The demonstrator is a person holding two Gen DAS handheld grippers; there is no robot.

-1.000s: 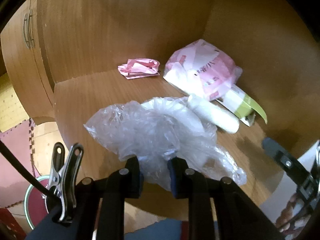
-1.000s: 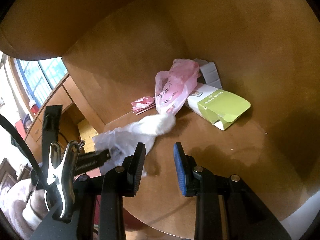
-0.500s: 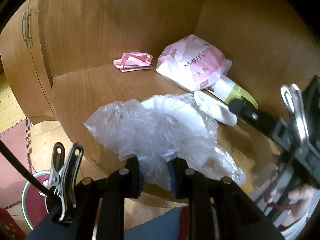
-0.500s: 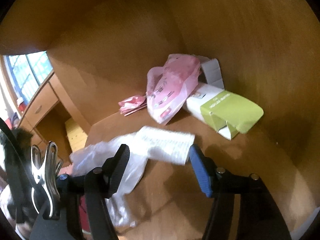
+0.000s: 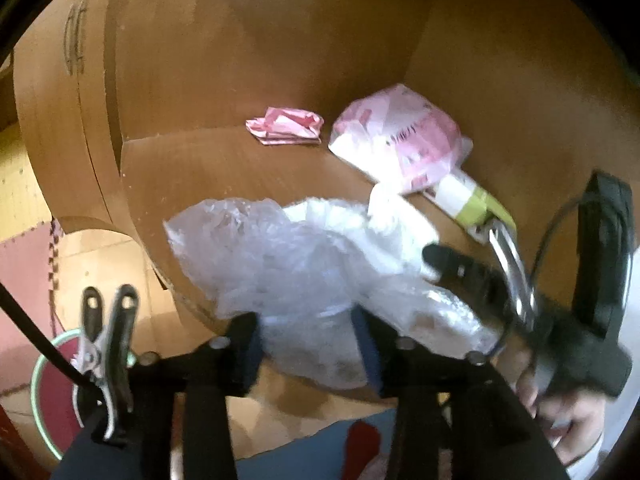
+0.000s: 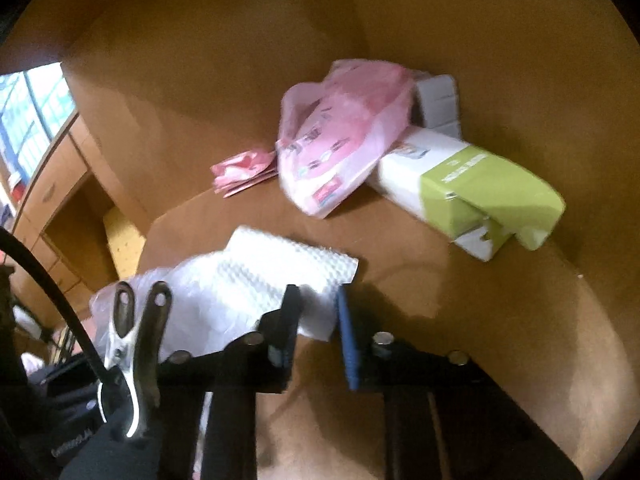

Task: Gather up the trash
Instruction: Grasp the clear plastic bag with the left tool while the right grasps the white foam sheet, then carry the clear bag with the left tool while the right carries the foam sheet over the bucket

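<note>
The left tool (image 5: pixel 308 350) points down at the near edge of a wooden bench (image 5: pixel 224 168). Its jaws are opening, and the crumpled clear plastic bag (image 5: pixel 280 256) bulges between them, draped over the bench edge; the blur hides whether the pads are touching the plastic.

The right tool (image 6: pixel 316 320) reaches in from the right side of the left wrist view, held by a person's hand (image 5: pixel 568 412). Its jaws are closing on the near corner of a white textured paper towel (image 6: pixel 280 268), and that corner sits between the two pads. The towel lies flat on the bench, its far end resting against the clear bag, which spreads to the left of it.

Farther back on the bench, a pink and white printed plastic bag (image 6: pixel 340 140) leans in the corner where two wooden panels meet. Just to its right lies a white and lime-green carton (image 6: pixel 472 188) on its side, its open flap end facing forward. A small grey box (image 6: pixel 438 100) stands behind the carton, against the rear panel. To the left of the pink bag, a small folded pink wrapper (image 6: pixel 240 168) lies flat near the back panel.

Both views are blurred by motion.
</note>
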